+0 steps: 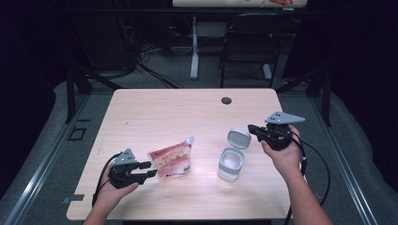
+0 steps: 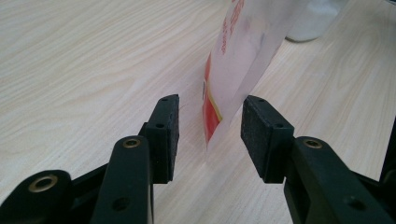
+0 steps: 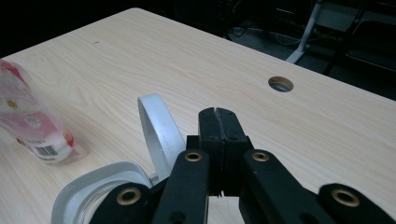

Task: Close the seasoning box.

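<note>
1. Dark room behind – cables on the floor, a black chair (image 1: pixel 251 40) and a white desk leg (image 1: pixel 194 47) beyond a pale wooden table (image 1: pixel 187 108) with a round cable hole (image 1: pixel 226 100) near its far edge.
2. Stood on the table's near half: a red-and-clear spout pouch (image 1: pixel 170 161), left of centre, nozzle tilted up to the right.
3. Stood well apart to its right: a white flip-top container (image 1: pixel 231 164), lid (image 1: pixel 238 138) swung up and back on its hinge.
4. Held low at the near left: left gripper (image 1: pixel 151 169), jaws parted – the pouch's edge between the pads (image 2: pixel 163 126), neither pad pressing on it in the left gripper view.
5. Held at the right, just behind the raised lid: right gripper (image 1: pixel 250 128), jaws fully together on nothing, tips just beside the lid; contact couldn't be told.
</note>
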`<move>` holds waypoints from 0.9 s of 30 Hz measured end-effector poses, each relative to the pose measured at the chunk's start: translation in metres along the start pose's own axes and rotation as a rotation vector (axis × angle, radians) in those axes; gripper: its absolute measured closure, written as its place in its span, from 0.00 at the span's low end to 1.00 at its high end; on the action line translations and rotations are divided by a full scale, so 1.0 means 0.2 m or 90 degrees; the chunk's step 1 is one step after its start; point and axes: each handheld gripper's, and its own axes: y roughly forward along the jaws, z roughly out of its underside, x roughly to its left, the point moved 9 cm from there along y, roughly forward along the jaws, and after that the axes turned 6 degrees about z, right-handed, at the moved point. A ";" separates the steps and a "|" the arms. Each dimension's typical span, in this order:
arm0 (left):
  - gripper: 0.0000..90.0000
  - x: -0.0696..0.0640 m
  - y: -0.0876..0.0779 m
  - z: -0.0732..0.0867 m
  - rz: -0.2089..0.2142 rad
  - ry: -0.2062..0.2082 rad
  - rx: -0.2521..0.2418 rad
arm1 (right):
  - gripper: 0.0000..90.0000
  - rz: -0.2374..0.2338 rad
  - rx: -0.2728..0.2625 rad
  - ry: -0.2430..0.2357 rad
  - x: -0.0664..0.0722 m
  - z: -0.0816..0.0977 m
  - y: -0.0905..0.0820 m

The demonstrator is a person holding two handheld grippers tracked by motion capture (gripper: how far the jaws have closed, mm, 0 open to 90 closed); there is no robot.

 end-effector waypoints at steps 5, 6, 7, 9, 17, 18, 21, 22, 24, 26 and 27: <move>0.64 0.00 0.00 0.00 0.000 0.001 -0.002 | 1.00 -0.001 0.009 0.003 0.00 0.03 0.01; 0.64 0.00 0.00 0.00 0.000 0.000 -0.002 | 1.00 -0.005 0.010 0.003 0.00 0.04 0.01; 0.64 0.00 0.00 0.00 -0.001 0.000 -0.002 | 1.00 -0.006 0.012 0.004 0.00 0.04 0.02; 0.64 0.00 0.00 0.00 0.000 0.004 0.000 | 1.00 -0.010 0.009 0.008 0.01 0.05 0.02; 0.64 0.00 0.00 0.00 -0.002 0.004 -0.004 | 1.00 -0.029 -0.001 0.013 0.04 0.07 -0.01; 0.64 0.00 0.00 0.00 -0.001 0.004 -0.003 | 1.00 -0.030 -0.002 0.012 0.05 0.08 -0.02; 0.64 0.00 0.00 0.00 0.000 0.004 -0.002 | 1.00 -0.038 -0.006 0.014 0.07 0.09 -0.03; 0.63 0.00 0.00 0.00 -0.003 0.004 -0.005 | 1.00 -0.038 -0.008 0.012 0.08 0.09 -0.03; 0.63 -0.01 0.00 0.00 0.003 0.003 -0.003 | 1.00 -0.041 -0.006 0.007 0.09 0.10 -0.04; 0.63 -0.01 0.01 0.00 0.008 0.007 -0.003 | 1.00 -0.047 -0.005 0.001 0.12 0.12 -0.05; 0.63 -0.02 0.01 0.00 0.007 0.005 -0.006 | 1.00 -0.051 -0.006 0.001 0.13 0.12 -0.05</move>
